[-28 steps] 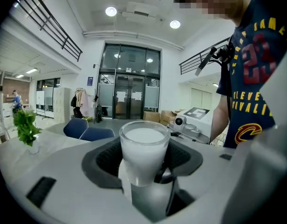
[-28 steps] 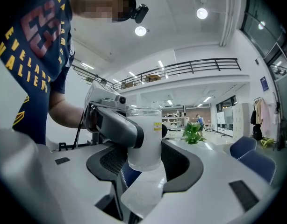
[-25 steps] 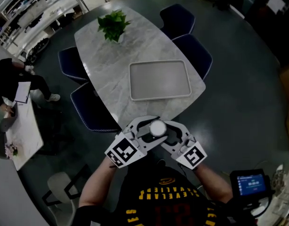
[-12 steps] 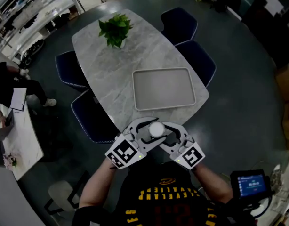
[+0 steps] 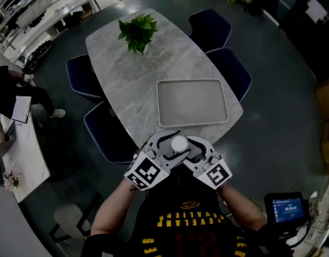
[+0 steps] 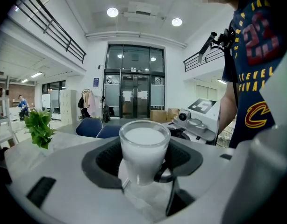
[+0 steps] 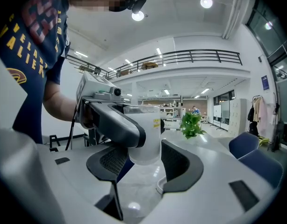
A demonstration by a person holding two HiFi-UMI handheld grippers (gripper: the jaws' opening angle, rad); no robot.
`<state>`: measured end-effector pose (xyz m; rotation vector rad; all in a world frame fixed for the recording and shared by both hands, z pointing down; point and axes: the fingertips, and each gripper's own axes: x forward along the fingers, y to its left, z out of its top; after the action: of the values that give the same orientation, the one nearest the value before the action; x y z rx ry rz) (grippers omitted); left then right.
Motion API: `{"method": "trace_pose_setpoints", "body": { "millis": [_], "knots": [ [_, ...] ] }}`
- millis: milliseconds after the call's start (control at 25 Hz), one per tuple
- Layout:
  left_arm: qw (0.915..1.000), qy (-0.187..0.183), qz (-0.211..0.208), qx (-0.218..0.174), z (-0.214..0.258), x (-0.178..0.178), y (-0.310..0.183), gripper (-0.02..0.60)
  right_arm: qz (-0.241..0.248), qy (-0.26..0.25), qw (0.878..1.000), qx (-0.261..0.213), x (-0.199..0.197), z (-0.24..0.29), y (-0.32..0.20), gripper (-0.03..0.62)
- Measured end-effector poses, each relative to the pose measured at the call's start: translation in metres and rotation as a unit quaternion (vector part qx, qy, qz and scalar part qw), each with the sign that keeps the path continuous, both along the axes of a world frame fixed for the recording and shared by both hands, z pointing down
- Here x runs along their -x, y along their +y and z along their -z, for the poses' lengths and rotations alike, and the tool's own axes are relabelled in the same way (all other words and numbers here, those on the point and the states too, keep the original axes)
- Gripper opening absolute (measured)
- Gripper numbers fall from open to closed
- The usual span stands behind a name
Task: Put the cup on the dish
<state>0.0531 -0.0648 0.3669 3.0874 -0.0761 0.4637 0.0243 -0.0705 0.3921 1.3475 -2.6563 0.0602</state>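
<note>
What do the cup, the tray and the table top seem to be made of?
Cup: frosted glass or plastic; milky, translucent wall with a clearer rim.
Tray: probably plastic; plain matte pale grey, raised rim.
Table top: marble or a marble-look slab; grey veining, lights reflected in it.

One cup (image 5: 178, 143) shows at the lower centre. One dish (image 5: 192, 103), a flat rectangular tray, lies just above it on the one long marble table (image 5: 132, 74). One potted plant (image 5: 137, 32) stands at the upper centre. Four blue chairs (image 5: 209, 28) ring that table, two at its right side and two at its left. There are two grippers, the left gripper (image 6: 142, 164) and the right gripper (image 7: 136, 160), with one marker cube (image 5: 145, 172) on each. At the left edge are one seated person (image 5: 14, 92) and one smaller table (image 5: 26, 154). One small screen (image 5: 285, 210) glows at the lower right. A pale shape (image 5: 65, 218) at the lower left may be a fifth chair, but it is too dim to be sure.
</note>
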Motion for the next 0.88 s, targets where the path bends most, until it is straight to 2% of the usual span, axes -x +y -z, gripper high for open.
{"method": "trace_pose_setpoints", "body": {
  "millis": [240, 440, 720, 880],
  "knots": [
    [0.9989, -0.011, 0.045, -0.001, -0.013, -0.006, -0.018, 0.262, 0.006, 0.003, 1.0, 0.008, -0.008, -0.013, -0.014, 0.227],
    [0.9964, -0.019, 0.082, 0.008, -0.022, -0.014, -0.04, 0.262, 0.038, 0.01, 0.999, 0.016, -0.016, -0.023, -0.032, 0.227],
    [0.9886, -0.034, 0.144, 0.027, -0.042, -0.026, -0.081, 0.262, 0.065, 0.016, 0.997, 0.037, -0.031, -0.041, -0.065, 0.227],
    [0.9854, -0.042, 0.161, 0.037, -0.057, -0.035, -0.098, 0.262, 0.085, 0.022, 0.995, 0.049, -0.036, -0.062, -0.081, 0.227]
  ]
}}
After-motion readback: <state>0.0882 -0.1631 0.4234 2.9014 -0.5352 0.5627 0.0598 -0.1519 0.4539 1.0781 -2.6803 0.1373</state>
